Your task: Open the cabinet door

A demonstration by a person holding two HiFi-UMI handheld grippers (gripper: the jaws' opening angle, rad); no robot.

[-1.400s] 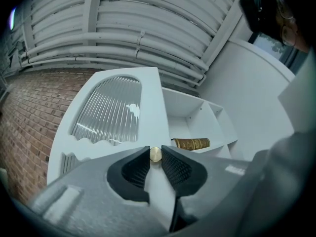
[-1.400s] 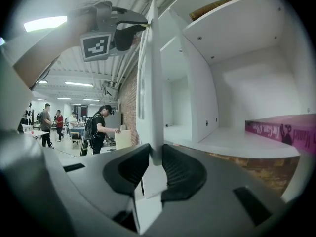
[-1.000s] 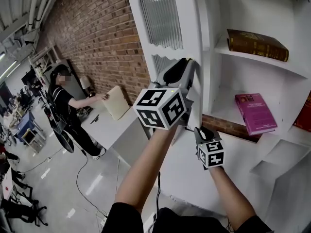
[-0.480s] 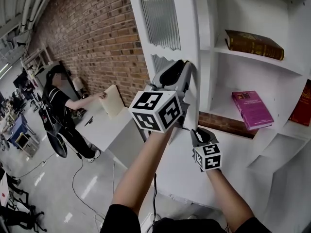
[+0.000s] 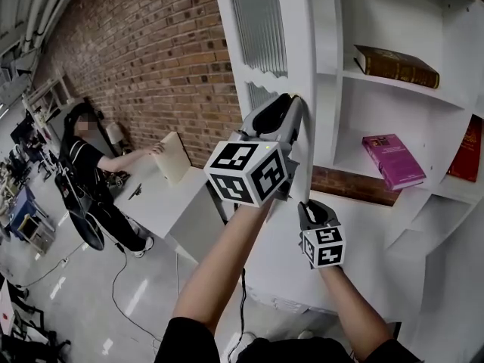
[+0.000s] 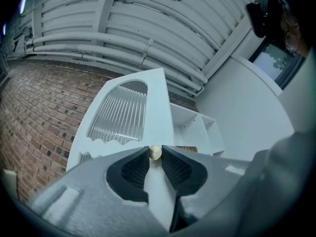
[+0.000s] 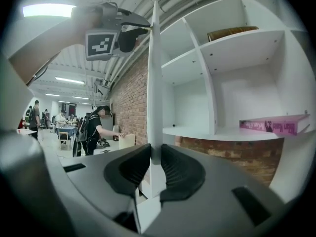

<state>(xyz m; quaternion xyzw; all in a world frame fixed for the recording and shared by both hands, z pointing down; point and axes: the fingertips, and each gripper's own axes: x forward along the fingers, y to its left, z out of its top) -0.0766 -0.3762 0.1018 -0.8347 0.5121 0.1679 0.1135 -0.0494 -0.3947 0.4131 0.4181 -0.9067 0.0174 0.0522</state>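
Observation:
The white cabinet door (image 5: 299, 51), with a ribbed glass panel (image 5: 259, 25), stands swung out edge-on toward me. My left gripper (image 5: 296, 100) is up on the door's free edge. In the left gripper view its pads are shut on the small brass knob (image 6: 155, 153) at the door's (image 6: 158, 98) edge. Lower on the same edge is my right gripper (image 5: 309, 206). In the right gripper view the thin door edge (image 7: 155, 83) runs between the right gripper's (image 7: 155, 154) pads. Those jaws have just been closing and now press on it.
Open white shelves behind the door hold a brown book (image 5: 397, 65), a pink book (image 5: 391, 161) and a red one (image 5: 467, 150). A brick wall (image 5: 151, 59) runs left. A person (image 5: 83, 157) works at a white table (image 5: 162, 199); cables lie on the floor.
Both grippers have moved sideways together with the door's edge, and the door has swung a little further out from the shelves. The person at the table has barely shifted.

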